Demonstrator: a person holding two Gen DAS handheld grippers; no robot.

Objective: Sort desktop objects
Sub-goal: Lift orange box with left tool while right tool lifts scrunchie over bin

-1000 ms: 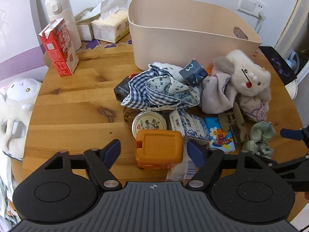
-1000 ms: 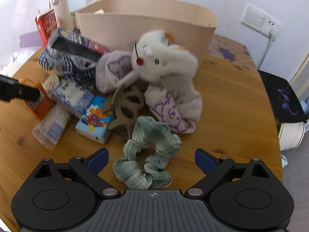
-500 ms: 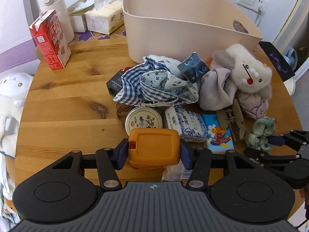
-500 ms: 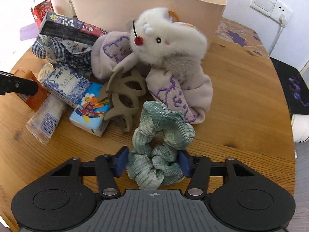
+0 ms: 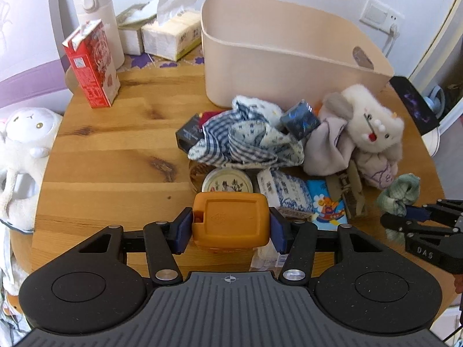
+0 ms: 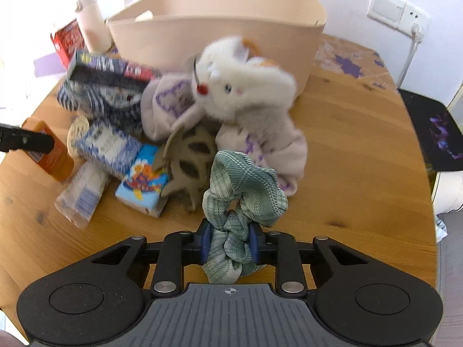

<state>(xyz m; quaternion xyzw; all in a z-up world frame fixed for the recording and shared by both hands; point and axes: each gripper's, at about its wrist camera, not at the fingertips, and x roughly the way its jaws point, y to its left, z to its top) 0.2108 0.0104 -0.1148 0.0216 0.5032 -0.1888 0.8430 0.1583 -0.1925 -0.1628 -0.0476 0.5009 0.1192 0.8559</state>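
My left gripper (image 5: 230,227) is shut on an orange box (image 5: 231,219) and holds it just above the wooden table (image 5: 110,156). My right gripper (image 6: 228,241) is shut on a green scrunchie (image 6: 243,190), lifted off the table; it also shows in the left wrist view (image 5: 400,195). Beyond lies a pile: a checked cloth (image 5: 249,141), a round tin (image 5: 227,183), a blue-white packet (image 5: 285,190), a cartoon tissue pack (image 6: 143,183), a tan hair claw (image 6: 188,162) and a white plush toy (image 6: 246,86). A beige bin (image 5: 289,57) stands behind the pile.
A red carton (image 5: 92,63), a white flask (image 5: 98,20) and tissue boxes (image 5: 170,34) stand at the back left. A plush lamb (image 5: 23,147) sits off the table's left edge. A dark box (image 6: 113,72) rests on the cloth.
Both grippers closed: the left on the orange box, the right on the green scrunchie. Both have since lifted their objects slightly.
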